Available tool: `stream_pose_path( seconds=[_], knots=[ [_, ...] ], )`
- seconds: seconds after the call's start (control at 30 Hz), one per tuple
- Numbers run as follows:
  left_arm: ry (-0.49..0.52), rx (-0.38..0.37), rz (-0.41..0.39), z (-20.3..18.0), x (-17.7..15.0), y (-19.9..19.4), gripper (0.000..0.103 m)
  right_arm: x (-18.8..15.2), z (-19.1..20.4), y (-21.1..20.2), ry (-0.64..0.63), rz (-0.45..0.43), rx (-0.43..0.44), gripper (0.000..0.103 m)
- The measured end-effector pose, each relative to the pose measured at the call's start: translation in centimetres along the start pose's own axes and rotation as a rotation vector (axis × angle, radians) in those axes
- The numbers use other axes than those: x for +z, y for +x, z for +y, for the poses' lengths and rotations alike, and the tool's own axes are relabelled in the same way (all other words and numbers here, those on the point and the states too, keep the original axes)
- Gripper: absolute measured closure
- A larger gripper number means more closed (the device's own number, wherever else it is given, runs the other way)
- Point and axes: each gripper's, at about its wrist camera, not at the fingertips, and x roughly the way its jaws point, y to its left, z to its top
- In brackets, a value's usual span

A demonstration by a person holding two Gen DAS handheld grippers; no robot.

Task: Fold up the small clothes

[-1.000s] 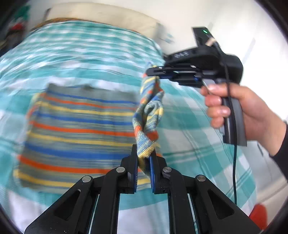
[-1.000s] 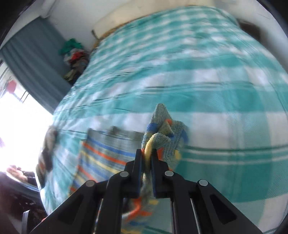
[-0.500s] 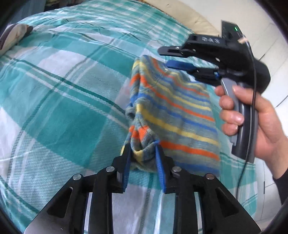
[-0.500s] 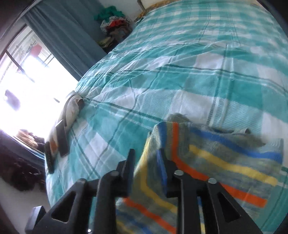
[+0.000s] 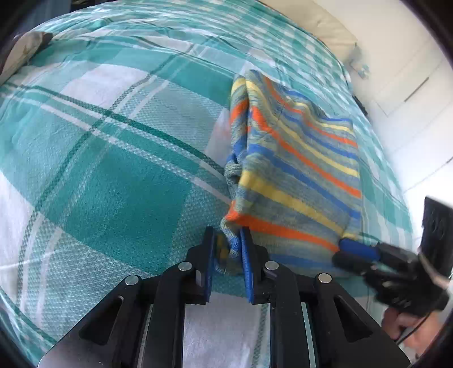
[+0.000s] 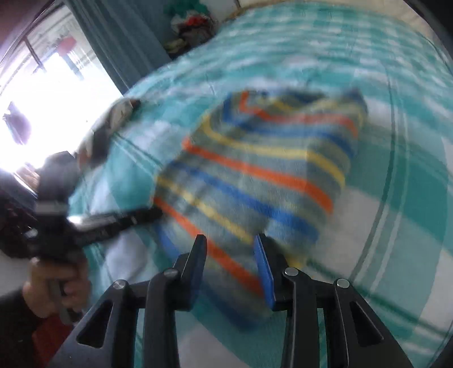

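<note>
A striped garment [image 5: 297, 169] in grey, orange, blue and yellow lies folded on the teal plaid bed cover [image 5: 113, 169]. My left gripper [image 5: 226, 246] is at its near left corner. A bunched bit of that corner sits between the closing jaws, and the pads do not clearly press it. My right gripper [image 5: 344, 250] hovers at the near right corner, held by a hand [image 5: 407, 325]. In the blurred right wrist view the right gripper [image 6: 230, 246] stands above the striped garment [image 6: 254, 169]; its jaws are wide apart, closing, and grip nothing. The left gripper [image 6: 150, 216] shows at the left.
A small patterned cloth [image 5: 25, 51] lies near the bed's far left edge. A cream cushion [image 5: 320, 25] and a white wall [image 5: 410, 85] bound the far right. Teal curtains [image 6: 113, 42], a bright window [image 6: 56, 85] and a pile of clothes [image 6: 192, 25] lie beyond.
Both grippers carried the lifted garment edge over and down, folding it onto the bed. Both jaws then opened off the cloth. The right gripper moved from the far end to the near right corner.
</note>
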Motion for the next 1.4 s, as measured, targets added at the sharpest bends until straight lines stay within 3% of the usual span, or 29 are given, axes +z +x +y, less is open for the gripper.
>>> stream_pose_path(
  seconds=[0.07,0.1,0.13,0.17,0.27,0.37,0.63,0.7,0.83,1.03,1.4],
  knots=[
    [0.017,0.043,-0.005,-0.2,0.1,-1.3,0.063,-1.7,0.6,0.0,-0.015,-0.039,-0.060,0.072],
    [0.018,0.066,-0.020,-0.1,0.0,-2.2,0.046,-1.9,1.2,-1.0,-0.013,-0.063,-0.081,0.070],
    [0.014,0.087,-0.042,0.2,-0.2,-3.3,0.036,-2.1,1.6,-1.8,0.002,-0.076,-0.084,0.061],
    [0.012,0.093,-0.053,0.4,-0.5,-3.9,0.034,-2.3,1.9,-2.9,0.025,-0.100,-0.078,0.050],
    [0.022,0.104,-0.061,1.4,-1.3,-5.5,0.032,-3.7,3.1,-5.7,0.043,-0.177,-0.099,0.036],
    [0.031,0.124,-0.062,2.3,-2.0,-5.8,0.032,-5.6,4.0,-6.7,0.025,-0.186,-0.144,0.036],
    [0.081,0.173,-0.046,2.3,-3.6,-7.2,0.030,-9.3,3.8,-6.8,0.119,-0.138,-0.173,0.035],
    [0.098,0.175,-0.053,1.9,-3.8,-7.7,0.025,-9.7,4.1,-7.1,0.125,-0.129,-0.206,0.031],
    [0.138,0.177,-0.067,0.7,-4.6,-8.5,0.015,-9.4,5.3,-8.1,0.128,-0.123,-0.349,0.011],
    [0.207,0.183,-0.049,-1.1,-4.5,-7.8,0.014,-9.0,6.4,-9.4,0.146,-0.127,-0.538,0.011],
    [0.258,0.199,-0.032,-1.9,-1.3,-5.6,0.014,-6.6,6.1,-7.9,0.073,-0.114,-0.640,0.011]
  ],
)
